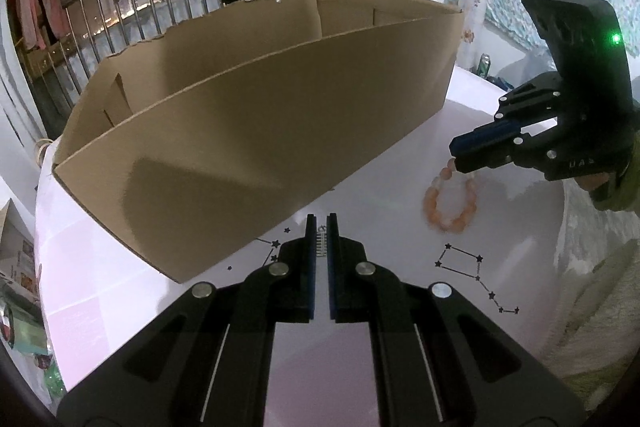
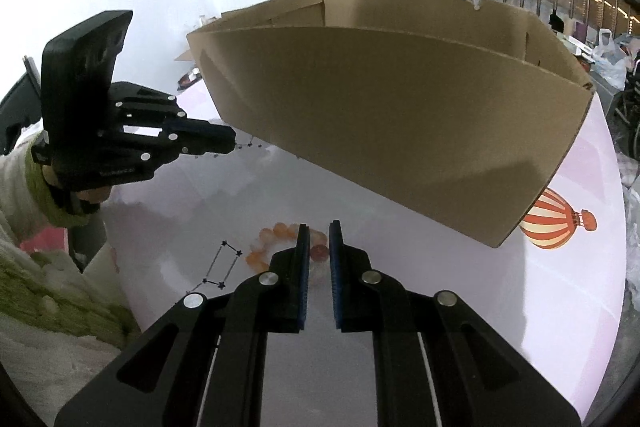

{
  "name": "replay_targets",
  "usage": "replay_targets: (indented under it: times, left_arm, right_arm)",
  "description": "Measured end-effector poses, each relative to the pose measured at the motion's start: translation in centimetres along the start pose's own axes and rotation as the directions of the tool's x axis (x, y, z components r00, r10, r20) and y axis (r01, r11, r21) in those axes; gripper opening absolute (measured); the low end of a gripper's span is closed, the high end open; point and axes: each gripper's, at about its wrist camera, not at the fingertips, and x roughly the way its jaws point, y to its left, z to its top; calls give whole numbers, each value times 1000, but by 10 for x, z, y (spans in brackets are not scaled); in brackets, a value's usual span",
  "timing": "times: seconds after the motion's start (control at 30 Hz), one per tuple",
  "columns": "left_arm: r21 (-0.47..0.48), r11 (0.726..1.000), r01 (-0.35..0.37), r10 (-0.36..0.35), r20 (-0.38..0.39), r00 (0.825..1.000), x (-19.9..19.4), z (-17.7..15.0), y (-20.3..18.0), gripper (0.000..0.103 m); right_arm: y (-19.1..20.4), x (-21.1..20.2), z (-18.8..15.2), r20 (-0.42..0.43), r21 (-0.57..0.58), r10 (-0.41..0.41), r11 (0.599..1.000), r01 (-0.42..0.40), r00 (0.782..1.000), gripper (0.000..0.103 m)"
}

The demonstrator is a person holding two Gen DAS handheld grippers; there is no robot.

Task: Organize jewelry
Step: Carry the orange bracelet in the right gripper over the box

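A loop of orange-pink beads, a bracelet, lies flat on the white tabletop, in front of the near wall of a long open cardboard box. My right gripper is down on it. In the right wrist view one darker bead sits between the two blue pads, which stand narrow, closed on the bead. The rest of the loop trails to the left of the fingers, toward the printed star pattern.

My left gripper is nipped nearly shut on a small silver piece, perhaps a fine chain or clasp; it is too small to name. It shows as a thin toothed sliver in the slit between the pads.

The relation that matters, I judge, is that the box stands just beyond both sets of fingertips. Its rim rises well above them and its long axis runs across in front of me. Any drop into it needs a lift over that wall first. The right hand is the nearer one to the bracelet.

The left wrist view shows the whole bead loop and the right fingers touching its upper edge. The right wrist view hides half the loop behind its own fingers, but shows the bead in the gap and a printed balloon by the box corner.
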Motion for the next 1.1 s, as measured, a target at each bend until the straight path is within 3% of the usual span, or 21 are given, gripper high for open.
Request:
replay_targets:
  times: [0.77, 0.93, 1.1]
  left_arm:
    - [-10, 999, -30, 31, 122, 992, -53, 7, -4, 4]
    - [-6, 1000, -20, 21, 188, 982, -81, 23, -4, 4]
    - [31, 999, -41, 31, 261, 965, -109, 51, 4, 4]
  right_arm:
    - [22, -50, 18, 106, -61, -53, 996, 59, 993, 10]
    - [26, -76, 34, 161, -83, -50, 994, 64, 986, 10]
    - [23, -101, 66, 234, -95, 11, 995, 12, 972, 10]
